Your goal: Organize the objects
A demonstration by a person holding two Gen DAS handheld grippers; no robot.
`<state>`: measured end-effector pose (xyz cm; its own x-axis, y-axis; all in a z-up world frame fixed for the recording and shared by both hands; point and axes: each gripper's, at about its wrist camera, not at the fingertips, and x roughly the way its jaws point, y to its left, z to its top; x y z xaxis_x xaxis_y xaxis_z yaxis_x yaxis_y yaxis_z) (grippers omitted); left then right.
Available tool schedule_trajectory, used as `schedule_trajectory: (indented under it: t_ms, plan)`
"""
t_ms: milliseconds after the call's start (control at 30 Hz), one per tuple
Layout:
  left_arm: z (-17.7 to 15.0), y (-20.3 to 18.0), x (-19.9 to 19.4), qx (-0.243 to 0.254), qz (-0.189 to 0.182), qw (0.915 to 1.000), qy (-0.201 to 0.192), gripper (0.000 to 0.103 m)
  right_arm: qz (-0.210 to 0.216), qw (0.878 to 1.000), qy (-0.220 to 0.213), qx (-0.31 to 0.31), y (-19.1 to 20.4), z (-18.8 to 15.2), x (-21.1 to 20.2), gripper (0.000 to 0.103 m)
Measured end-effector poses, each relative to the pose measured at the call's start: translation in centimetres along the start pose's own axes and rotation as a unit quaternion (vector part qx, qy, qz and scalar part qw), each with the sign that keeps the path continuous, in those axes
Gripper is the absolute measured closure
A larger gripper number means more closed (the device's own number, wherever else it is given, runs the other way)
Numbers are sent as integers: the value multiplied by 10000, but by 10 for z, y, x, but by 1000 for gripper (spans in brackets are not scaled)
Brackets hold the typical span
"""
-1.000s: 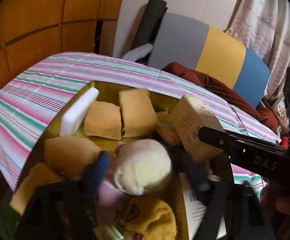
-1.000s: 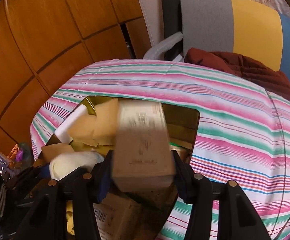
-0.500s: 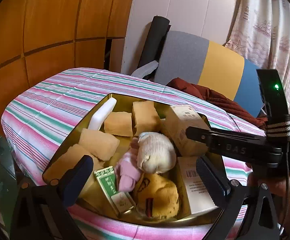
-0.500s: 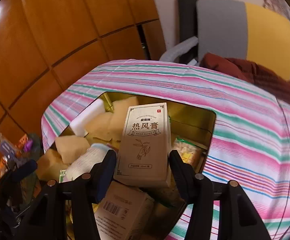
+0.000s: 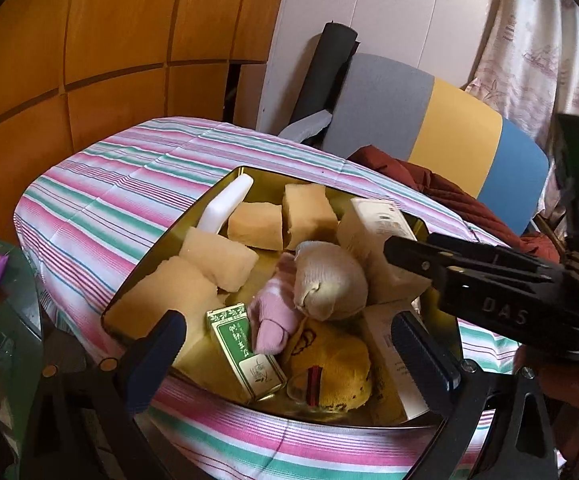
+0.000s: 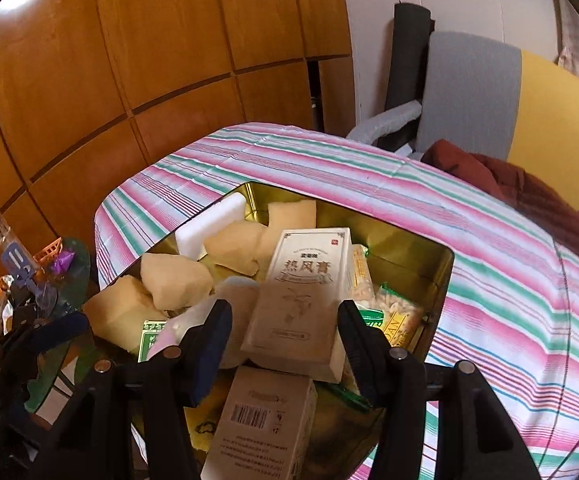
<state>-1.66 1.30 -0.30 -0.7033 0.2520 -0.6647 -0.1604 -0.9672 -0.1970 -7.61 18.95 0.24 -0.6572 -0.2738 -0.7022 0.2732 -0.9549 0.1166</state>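
Note:
A gold tin tray on the striped table holds several tan sponges, a white block, a cream sock ball, a pink sock, a yellow sock, a green box and cardboard boxes. My left gripper is open and empty above the tray's near edge. My right gripper stands open around a beige carton, its left finger clear of the carton, which rests tilted on the pile; it also shows in the left wrist view.
Snack packets lie at the tray's right side. A glass side table with small items stands left. A chair with a grey, yellow and blue back and a maroon cloth is behind the table. Wooden panels line the left wall.
My left gripper let go of the cream sock ball into the tray and pulled back, open. My right gripper lowered the beige carton onto the pile and opened around it.

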Motion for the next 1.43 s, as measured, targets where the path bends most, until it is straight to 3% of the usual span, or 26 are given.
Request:
schedule_trajectory:
  t_ms: [233,333,433,500,567,900,1133,1433]
  plan:
    - [-4,-4,-3,217,381,9990,83,0,-127,9998,-155,-99,8,-6,-16,47]
    - [-5,-1,-5,224,532,9982,163,0,-329,9991,-250,-113,9,-8,-23,43]
    - [-5,2,-6,233,874,9958,130,0,-462,9984,-314,-51,8,-9,-27,34]
    - [-6,0,-9,335,1336,9905,-48,0,-540,9979,-358,-1,6,-9,-29,33]
    - [-9,-5,-14,536,1539,9863,-240,0,-613,9972,-427,62,5,-9,-32,33]
    - [-18,-35,-25,1267,1476,9807,-219,0,-916,9943,-499,221,4,-9,-35,26]
    - [-16,-31,-27,989,1117,9888,12,0,-988,9939,-442,186,5,-8,-32,26]
    - [-17,-17,-18,523,1126,9919,264,0,-848,9953,-354,293,4,-10,-26,26]
